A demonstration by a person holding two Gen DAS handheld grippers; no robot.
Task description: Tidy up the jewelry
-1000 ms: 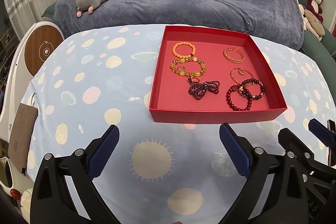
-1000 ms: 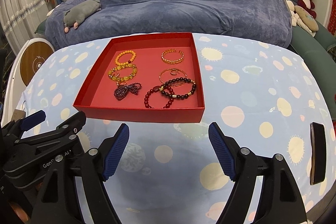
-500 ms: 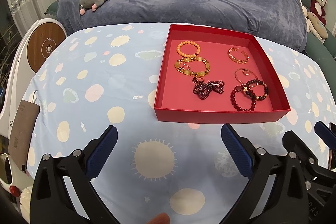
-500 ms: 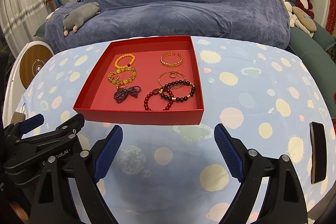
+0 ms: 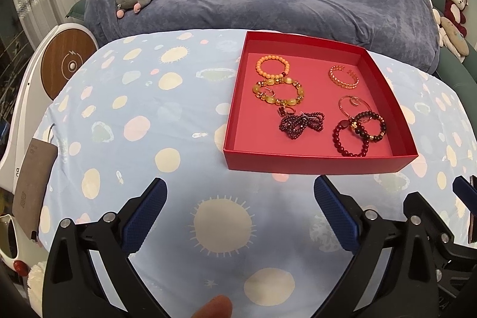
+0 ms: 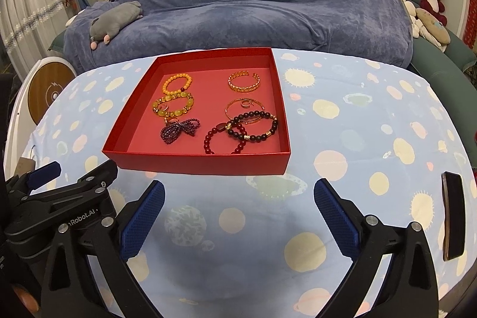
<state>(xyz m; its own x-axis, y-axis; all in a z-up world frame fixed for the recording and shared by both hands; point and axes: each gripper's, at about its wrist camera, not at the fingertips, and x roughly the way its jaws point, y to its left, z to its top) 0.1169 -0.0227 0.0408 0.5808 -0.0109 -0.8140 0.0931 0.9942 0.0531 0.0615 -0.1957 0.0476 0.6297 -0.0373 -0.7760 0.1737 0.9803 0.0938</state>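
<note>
- Red tray point(image 6: 195, 164) sits on the spotted blue tablecloth point(image 6: 342, 139), at about twelve o'clock from the left gripper and eleven o'clock from the right one, well short of both.
- Inside it, the left column: an orange bead bracelet point(image 6: 176, 84) at the far end, a yellow stone bracelet point(image 6: 173, 107) touching it just nearer, then a purple bead bunch point(image 6: 179, 130) with a small ring just beside its far edge.
- Right column: a gold cuff point(image 6: 244, 82) at the far end, a thin gold bangle point(image 6: 243, 109) below it, and nearest the front wall a dark bead bracelet point(image 6: 253, 127) overlapping a red bead bracelet point(image 6: 223, 139).
- Left gripper point(image 5: 240, 213) hovers over the cloth in front of the tray, blue pads spread wide, nothing between them.
- Right gripper point(image 6: 238, 213) is beside it, jaws opening right now and already very wide, with only bare cloth in the gap.
- A fingertip point(image 5: 213, 307) peeks in at six o'clock of the left view.
- At three o'clock of the right gripper, a dark phone point(image 6: 453, 215) lies on the cloth.
- Beyond the table, a blue-covered sofa point(image 6: 253, 5) carries a grey plush toy point(image 6: 114, 20) at ten o'clock.
</note>
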